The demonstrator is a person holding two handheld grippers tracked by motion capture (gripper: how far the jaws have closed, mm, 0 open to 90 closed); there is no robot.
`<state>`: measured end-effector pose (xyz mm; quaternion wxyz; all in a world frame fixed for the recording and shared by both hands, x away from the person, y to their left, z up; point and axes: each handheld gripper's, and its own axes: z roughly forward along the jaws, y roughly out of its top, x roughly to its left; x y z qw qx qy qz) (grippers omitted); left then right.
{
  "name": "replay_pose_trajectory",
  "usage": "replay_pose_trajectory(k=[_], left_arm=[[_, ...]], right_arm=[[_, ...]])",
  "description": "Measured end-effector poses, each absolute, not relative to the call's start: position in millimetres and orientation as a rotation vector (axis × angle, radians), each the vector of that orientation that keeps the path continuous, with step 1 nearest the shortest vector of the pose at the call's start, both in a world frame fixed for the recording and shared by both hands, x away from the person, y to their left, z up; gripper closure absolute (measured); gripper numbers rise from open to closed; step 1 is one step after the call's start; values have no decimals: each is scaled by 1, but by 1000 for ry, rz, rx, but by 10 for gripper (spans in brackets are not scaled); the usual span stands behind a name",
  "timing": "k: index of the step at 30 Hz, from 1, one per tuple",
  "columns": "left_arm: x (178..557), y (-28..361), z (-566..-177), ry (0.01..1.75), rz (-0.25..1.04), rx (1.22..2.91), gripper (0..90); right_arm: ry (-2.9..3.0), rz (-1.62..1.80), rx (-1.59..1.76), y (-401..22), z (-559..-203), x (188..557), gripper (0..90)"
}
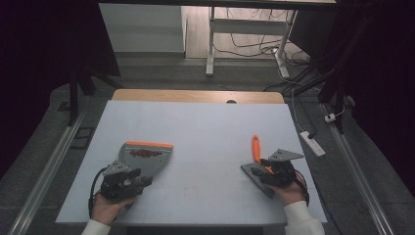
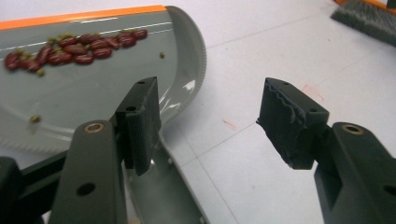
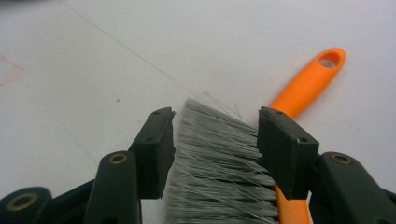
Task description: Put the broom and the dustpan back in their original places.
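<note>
A grey dustpan (image 1: 147, 156) with an orange front lip lies at the table's left, with a row of red beans (image 2: 74, 49) and a few small green ones in it. My left gripper (image 2: 210, 107) stands open just behind the pan; its left jaw hangs over the pan's handle and its right jaw over bare table. At the right lies a hand brush (image 1: 255, 147) with an orange handle (image 3: 308, 84) and grey bristles (image 3: 215, 177). My right gripper (image 3: 215, 135) straddles the bristles with a jaw on each side; they look unsqueezed. In the high view, hands hold the left gripper (image 1: 137, 178) and the right gripper (image 1: 266, 169).
The white table top (image 1: 205, 122) ends in a wooden strip (image 1: 195, 96) at the back. A white power strip (image 1: 313, 143) lies on the floor off the right edge. White desk legs and cables stand beyond the table.
</note>
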<state>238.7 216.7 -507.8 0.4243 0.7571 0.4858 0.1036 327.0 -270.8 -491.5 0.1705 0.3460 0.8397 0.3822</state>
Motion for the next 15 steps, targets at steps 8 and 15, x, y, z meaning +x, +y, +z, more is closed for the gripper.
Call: replay_pose_trajectory(k=[8,15], left_arm=[[246,210,-513,1161,225,1935,399],[248,207,-514,1152,222,1945,398]], right_arm=[[2422,1123,877,-266,-490,322,462],[2447,1120,827,-260,-491,318,462]])
